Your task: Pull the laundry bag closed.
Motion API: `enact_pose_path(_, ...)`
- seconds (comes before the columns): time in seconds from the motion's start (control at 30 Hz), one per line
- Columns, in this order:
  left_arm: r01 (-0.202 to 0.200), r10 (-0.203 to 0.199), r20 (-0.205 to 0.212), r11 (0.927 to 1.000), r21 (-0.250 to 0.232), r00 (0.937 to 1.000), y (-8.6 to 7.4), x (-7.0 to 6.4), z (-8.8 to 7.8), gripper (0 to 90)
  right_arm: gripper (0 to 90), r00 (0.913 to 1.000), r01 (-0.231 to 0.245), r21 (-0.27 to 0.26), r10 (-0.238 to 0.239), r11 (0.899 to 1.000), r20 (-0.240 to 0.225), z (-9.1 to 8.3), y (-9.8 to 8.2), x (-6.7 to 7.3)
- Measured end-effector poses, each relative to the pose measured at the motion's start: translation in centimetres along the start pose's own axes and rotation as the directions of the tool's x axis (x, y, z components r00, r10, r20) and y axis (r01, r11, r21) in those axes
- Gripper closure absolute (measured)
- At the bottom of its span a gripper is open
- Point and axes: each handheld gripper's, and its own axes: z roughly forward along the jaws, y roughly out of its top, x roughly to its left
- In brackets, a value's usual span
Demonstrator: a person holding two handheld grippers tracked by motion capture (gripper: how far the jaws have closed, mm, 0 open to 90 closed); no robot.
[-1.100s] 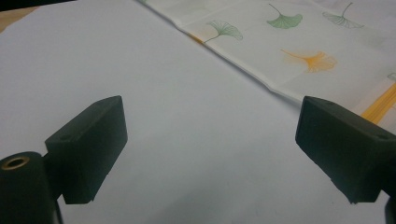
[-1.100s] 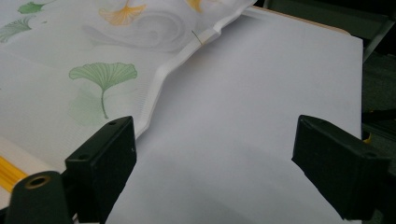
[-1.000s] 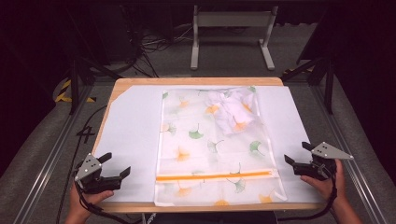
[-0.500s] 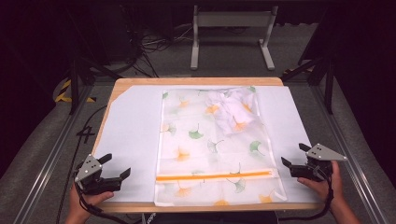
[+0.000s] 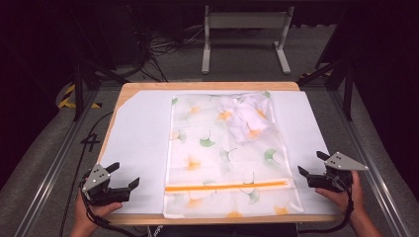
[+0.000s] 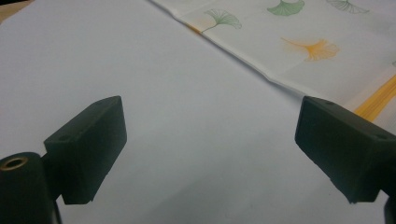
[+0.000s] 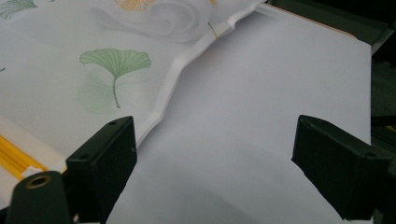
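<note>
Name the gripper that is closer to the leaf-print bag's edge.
The right gripper: its jaws almost reach the bag; the left gripper sits farther off.

Light falls from overhead, bright on the white surface [image 5: 138, 133] while the surroundings sink into darkness. The high view is slightly soft; the close views blur near the jaws, perhaps from shallow focus.

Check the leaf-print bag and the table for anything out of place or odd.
Little stands out: the leaf-print bag lies flat and roughly square on the white sheet. A crumpled white item bunches inside its far right corner. The sheet's far left corner is cut off, baring wood.
</note>
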Motion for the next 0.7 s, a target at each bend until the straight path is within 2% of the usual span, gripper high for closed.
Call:
enact_pose_path(0.13, -0.001, 0.001, -0.003, 1.0000, 0.005, 1.0000, 0.08, -0.04, 0.14, 9.9, 14.3, 1.0000, 0.002, -0.003, -0.002, 1.000, 0.002, -0.06, 0.02, 0.04)
enact_pose_path(0.27, 0.005, -0.005, -0.025, 1.0000, 0.002, 0.9997, 0.15, -0.16, 0.21, 10.2, 15.9, 0.9998, 0.002, 0.002, -0.002, 1.000, -0.020, -0.12, 0.00, 0.26)
enact_pose_path(0.43, -0.014, 0.014, -0.023, 0.9997, 0.019, 0.9996, 0.26, -0.40, 0.53, 10.3, 15.9, 0.9989, 0.038, 0.004, -0.038, 0.999, -0.027, 0.02, -0.15, 0.74)
enact_pose_path(0.7, -0.014, 0.015, -0.029, 0.9996, 0.026, 0.9995, 0.31, -0.32, 0.95, 10.3, 15.8, 0.9998, 0.013, -0.002, -0.013, 1.000, -0.016, -0.19, -0.38, 0.37)
